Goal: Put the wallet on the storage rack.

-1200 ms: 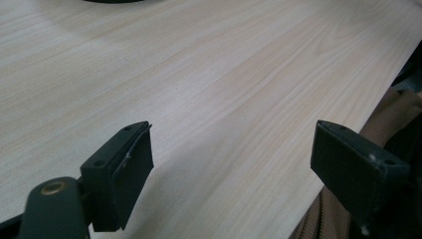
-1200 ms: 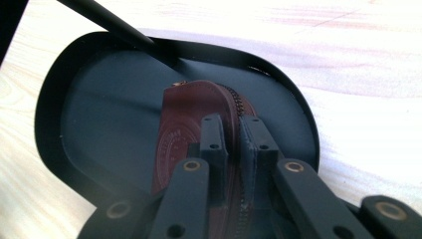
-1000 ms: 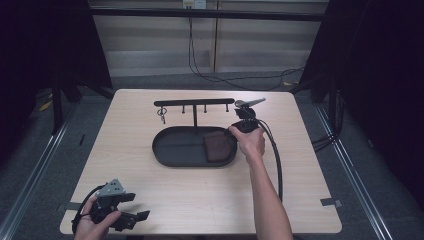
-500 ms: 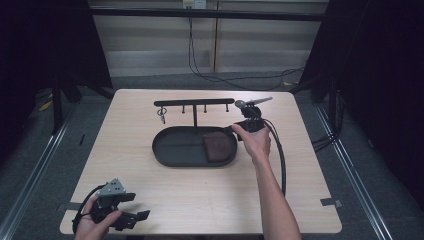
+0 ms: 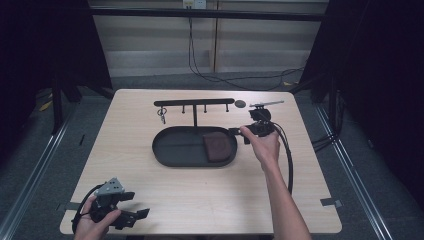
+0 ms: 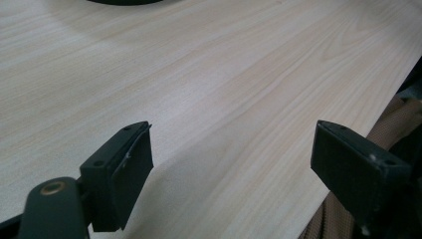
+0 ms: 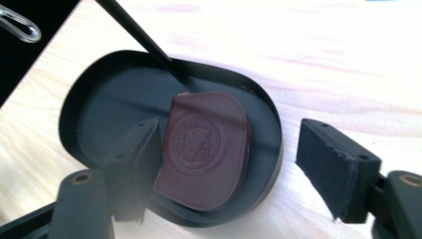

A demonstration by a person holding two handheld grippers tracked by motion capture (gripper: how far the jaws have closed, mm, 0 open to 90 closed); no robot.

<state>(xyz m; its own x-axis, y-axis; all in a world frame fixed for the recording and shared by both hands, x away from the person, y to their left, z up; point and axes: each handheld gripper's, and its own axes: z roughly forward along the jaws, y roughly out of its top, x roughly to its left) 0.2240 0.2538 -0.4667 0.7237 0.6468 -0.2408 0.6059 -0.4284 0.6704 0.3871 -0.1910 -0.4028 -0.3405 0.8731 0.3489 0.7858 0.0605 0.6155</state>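
One corner of the pouch (image 7: 206, 149) behind the right tool's (image 7: 239, 164) jaw.

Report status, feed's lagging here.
Right gripper open over dark red leather pouch in black oval tray. Left gripper open, idle. Nothing blocking.

My left gripper (image 6: 231, 164) hangs low over the table (image 6: 209, 74), jaws spread wide with bare wood grain between them. The right-hand jaw sits at the table's edge, past which brown ribbed fabric (image 6: 343, 219) shows. At the view's top edge, well apart from my jaws, lies the dark rim of a tray (image 6: 124, 2).
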